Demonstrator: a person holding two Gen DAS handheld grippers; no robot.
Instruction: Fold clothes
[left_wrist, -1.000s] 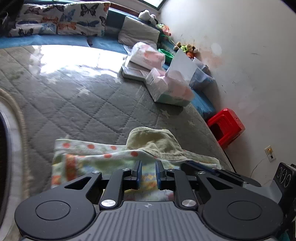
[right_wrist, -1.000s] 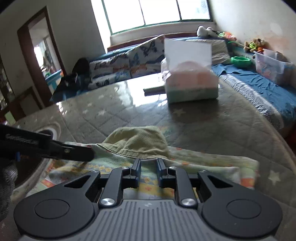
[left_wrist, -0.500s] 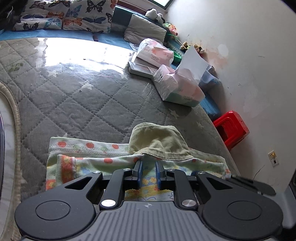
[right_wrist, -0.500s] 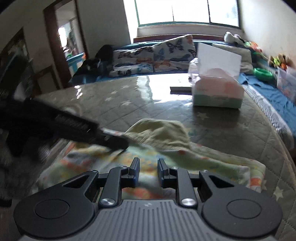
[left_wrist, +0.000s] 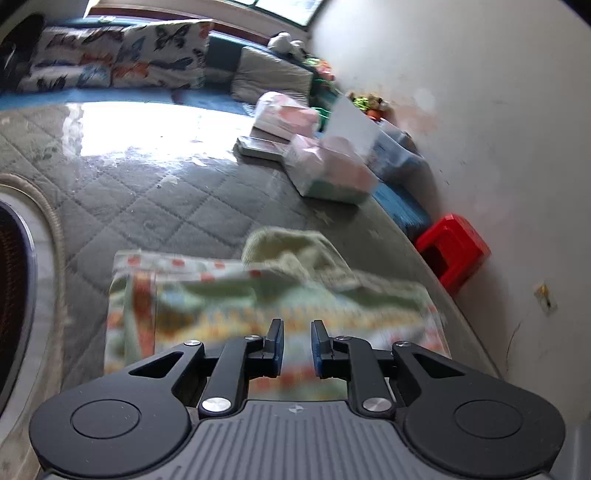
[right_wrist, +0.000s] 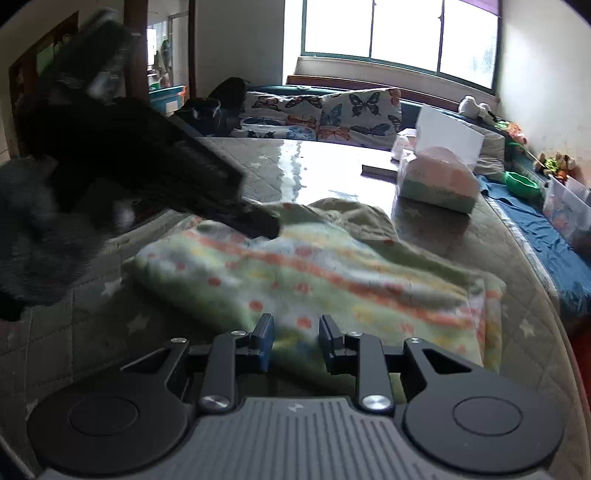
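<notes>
**Folded garment lies on the quilted bed**

Left wrist view: the left gripper (left_wrist: 296, 341) shows a narrow gap, empty, above the patterned garment (left_wrist: 236, 302), folded at 12 o'clock on the bed (left_wrist: 147, 206).

Right wrist view: the right gripper (right_wrist: 295, 338) is opening, nothing between its jaws; the garment spreads from 10 to 2 o'clock. The left gripper's tip sits at 11 o'clock on the cloth.

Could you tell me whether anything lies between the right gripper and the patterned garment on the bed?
Nothing visible does: the right gripper, jaws opening and empty, hangs directly over the patterned garment.
</notes>
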